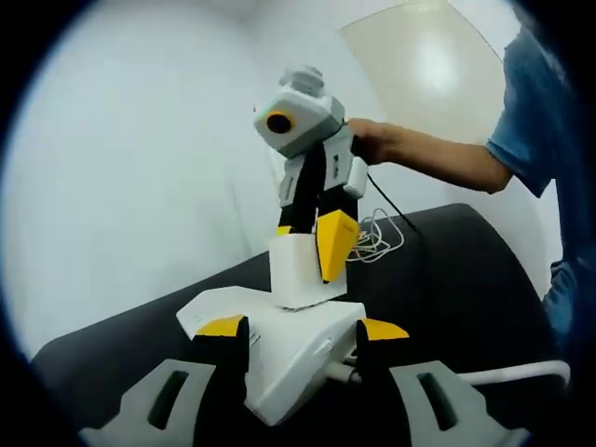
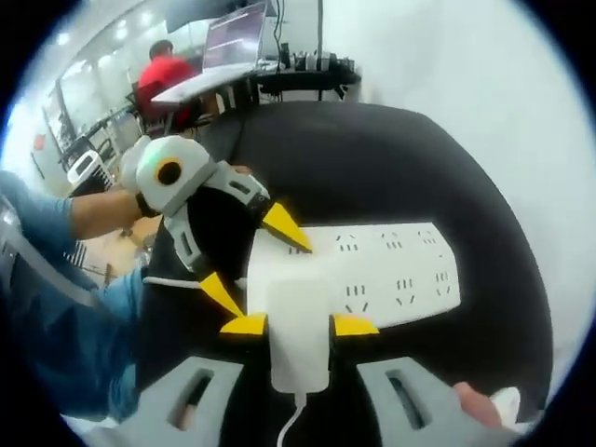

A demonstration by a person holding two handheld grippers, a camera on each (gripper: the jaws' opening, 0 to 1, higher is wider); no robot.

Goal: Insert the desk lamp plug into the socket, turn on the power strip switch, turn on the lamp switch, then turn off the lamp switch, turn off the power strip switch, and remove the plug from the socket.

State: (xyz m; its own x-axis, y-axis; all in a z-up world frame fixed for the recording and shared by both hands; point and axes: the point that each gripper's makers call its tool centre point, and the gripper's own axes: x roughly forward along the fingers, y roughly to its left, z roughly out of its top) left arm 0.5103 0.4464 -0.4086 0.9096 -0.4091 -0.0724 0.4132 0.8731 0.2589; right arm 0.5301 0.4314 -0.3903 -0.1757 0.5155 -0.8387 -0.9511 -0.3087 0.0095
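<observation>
Right gripper view showed my right gripper (image 2: 300,325) clenched on the white boxy lamp plug (image 2: 298,335), while my left gripper (image 1: 300,328) clamped the white power strip (image 1: 279,349).

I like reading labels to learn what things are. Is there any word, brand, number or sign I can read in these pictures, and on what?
None can be read.
The power strip shows socket holes but no legible print.
The white plug, held in the right gripper, is blank on the sides shown.
The far screen is too small and blurred to read.
</observation>
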